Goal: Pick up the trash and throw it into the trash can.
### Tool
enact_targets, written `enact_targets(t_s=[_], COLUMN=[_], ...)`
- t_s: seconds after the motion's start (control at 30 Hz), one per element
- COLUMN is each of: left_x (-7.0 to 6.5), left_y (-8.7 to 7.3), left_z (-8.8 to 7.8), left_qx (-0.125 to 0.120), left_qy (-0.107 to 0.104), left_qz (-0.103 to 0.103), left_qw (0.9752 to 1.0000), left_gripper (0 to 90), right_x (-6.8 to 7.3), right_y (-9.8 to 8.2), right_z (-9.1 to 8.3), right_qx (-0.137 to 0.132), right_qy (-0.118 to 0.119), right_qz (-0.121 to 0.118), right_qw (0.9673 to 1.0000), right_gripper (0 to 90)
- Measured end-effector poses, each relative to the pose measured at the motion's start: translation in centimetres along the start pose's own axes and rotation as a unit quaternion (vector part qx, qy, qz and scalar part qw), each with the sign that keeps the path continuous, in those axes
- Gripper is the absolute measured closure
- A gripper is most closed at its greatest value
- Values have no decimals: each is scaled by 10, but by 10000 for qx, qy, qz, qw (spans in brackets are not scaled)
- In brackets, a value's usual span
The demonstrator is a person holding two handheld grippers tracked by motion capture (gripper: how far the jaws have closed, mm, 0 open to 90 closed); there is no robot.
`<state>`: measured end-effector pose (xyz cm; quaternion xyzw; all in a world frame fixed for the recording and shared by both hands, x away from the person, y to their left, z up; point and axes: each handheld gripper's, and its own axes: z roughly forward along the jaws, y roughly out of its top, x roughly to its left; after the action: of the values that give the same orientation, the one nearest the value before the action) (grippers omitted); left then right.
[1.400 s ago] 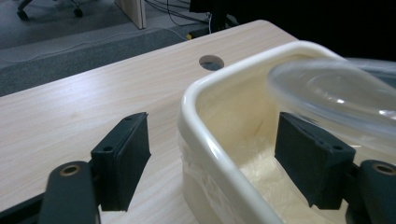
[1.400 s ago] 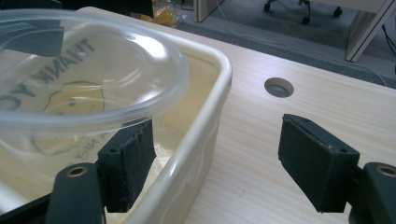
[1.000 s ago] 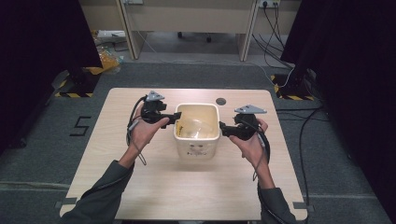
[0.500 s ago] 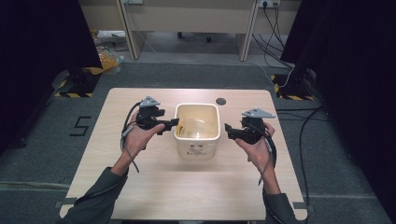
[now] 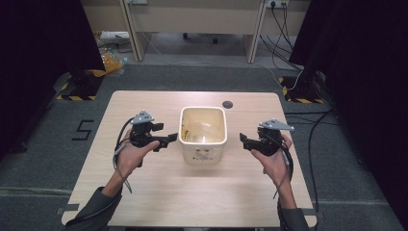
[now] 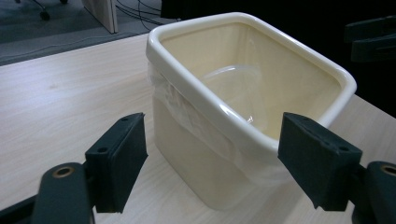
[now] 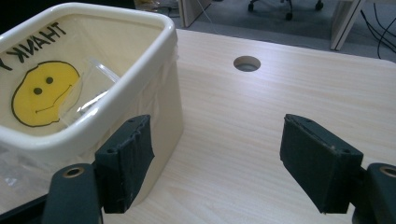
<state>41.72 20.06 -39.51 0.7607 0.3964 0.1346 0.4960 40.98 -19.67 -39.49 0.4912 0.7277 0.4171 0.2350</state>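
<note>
High view: cream bin [image 5: 203,137] is flanked by left gripper [image 5: 166,140], jaws just widened and empty, and right gripper [image 5: 244,139], spread, nothing held

The left gripper [image 5: 168,139] is a black, blocky tool capped by a grey three-cornered plate [image 5: 143,116], with a black cable [image 5: 120,139] looping back from its rear past the wrist. The right gripper [image 5: 243,139] matches it, its own plate [image 5: 276,125] pale grey and its cable [image 5: 287,159] trailing along the forearm. Each gripper's jaws end in thick, dark rectangular pads [image 6: 119,161] with small screw holes in the edge; behind each pad sits a rounded black arm with a brass-coloured ringed hole [image 7: 74,172]. Grey-green sleeves [image 5: 94,209] cover the person's forearms behind the tools.
</note>
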Motion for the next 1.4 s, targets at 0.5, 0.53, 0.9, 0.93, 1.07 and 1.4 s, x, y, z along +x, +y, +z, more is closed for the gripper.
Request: enact_targets(t_s=[0.5, 0.53, 0.9, 0.93, 1.07, 1.4], left_x=[-16, -17, -22, -22, -23, -28], left_y=[-44, -48, -73, -75, -82, -99], left_z=[-6, -6, -3, -4, -4, 1], left_qx=[-100, -112, -29, -19, 13, 163], left_qy=[-210, -202, -211, -214, -215, -306], left_qz=[75, 87, 159, 180, 223, 286], left_qw=[9997, 9997, 9996, 9996, 9995, 9990], left_gripper=[226, 226, 208, 208, 204, 195], right_x=[2, 3, 20, 21, 26, 33], right_y=[-31, -33, -53, -55, -62, -80], right_z=[-6, -5, -4, -4, -3, 0], right_qx=[30, 29, -17, -23, -63, -24], right_qy=[137, 154, 363, 385, 444, 562], right_qz=[33, 20, -62, -60, -64, -94], right_qw=[9999, 9999, 9993, 9992, 9990, 9984], right_gripper=[256, 257, 257, 257, 257, 250])
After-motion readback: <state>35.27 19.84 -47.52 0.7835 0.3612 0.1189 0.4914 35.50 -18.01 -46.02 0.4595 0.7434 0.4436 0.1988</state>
